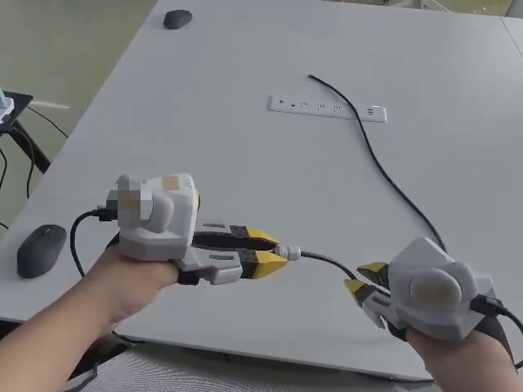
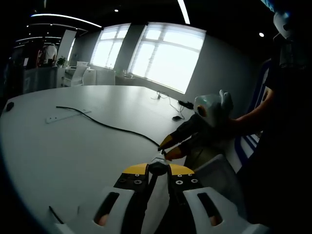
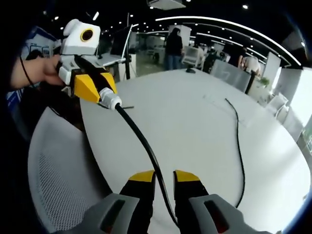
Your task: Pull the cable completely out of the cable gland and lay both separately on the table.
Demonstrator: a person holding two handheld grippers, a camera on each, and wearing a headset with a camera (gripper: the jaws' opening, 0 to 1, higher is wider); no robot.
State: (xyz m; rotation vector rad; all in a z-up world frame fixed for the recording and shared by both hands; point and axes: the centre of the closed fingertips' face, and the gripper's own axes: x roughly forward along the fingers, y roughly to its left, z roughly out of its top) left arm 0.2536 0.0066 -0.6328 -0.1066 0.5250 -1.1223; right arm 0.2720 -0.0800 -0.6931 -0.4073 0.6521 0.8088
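Cable gland (image 1: pixel 288 253): white, held in the air over the near edge of the table (image 1: pixel 204 155); the cable is seated in it.
Cable (image 1: pixel 392 184): black. It leaves the gland to the right, passes between the right gripper's jaws, then trails far across the table past the right end of the power strip (image 1: pixel 327 109).
Left gripper (image 1: pixel 276 250): yellow tips closed onto the gland.
Right gripper (image 1: pixel 360 280): jaws drawn in on the cable close to the gland, with only a cable-wide gap between the tips.
Risk, slip: the smooth sheath may slide through the right jaws if the gland's seal grips harder than they do, so the pull would gain nothing.
Risk, twist: the gland is small and round. An off-axis pull could roll it out of the left tips.
Risk, drop: both parts hang at the near edge, above the mesh chair seat (image 3: pixel 53 185). Anything let go here probably misses the table.
Risk, snag: the long tail could drag against the power strip as it is drawn.
Edges: the near edge is directly under the grippers, and the left edge is close to the mouse (image 1: pixel 41 249).
Open room: bare tabletop between the grippers and the power strip, and to the right of it. A second mouse (image 1: pixel 177 18) lies far off.
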